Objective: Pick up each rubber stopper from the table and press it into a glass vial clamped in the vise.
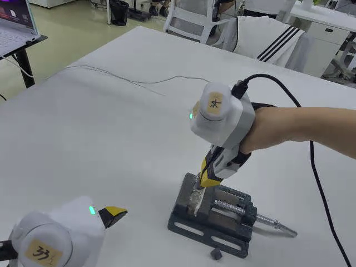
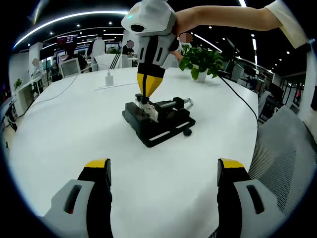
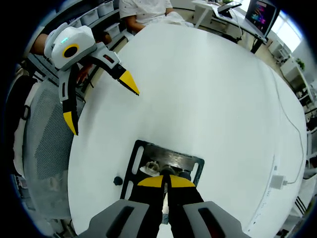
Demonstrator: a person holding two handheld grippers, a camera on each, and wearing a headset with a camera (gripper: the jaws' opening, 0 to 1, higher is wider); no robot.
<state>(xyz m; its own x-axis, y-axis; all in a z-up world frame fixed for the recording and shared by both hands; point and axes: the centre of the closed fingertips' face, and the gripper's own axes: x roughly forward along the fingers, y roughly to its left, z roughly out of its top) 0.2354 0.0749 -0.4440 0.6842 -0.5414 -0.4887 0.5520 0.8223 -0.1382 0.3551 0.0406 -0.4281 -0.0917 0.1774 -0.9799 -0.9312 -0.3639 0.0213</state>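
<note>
Over black metal vise (image 1: pixel 207 227) on white table (image 1: pixel 100 133), my right gripper (image 1: pixel 204 180) points down, jaws closed together, tips at mouth of clear glass vial (image 1: pixel 196 201) clamped there. Small dark rubber stopper (image 1: pixel 216 254) lies on table just beside vise base. Left gripper (image 2: pixel 163 166) hovers well apart, jaws wide open, empty.

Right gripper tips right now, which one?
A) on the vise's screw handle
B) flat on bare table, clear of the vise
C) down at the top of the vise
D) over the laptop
C: the right gripper points down with its jaws together, tips at the clamped piece in the vise, not at the screw handle.
</note>
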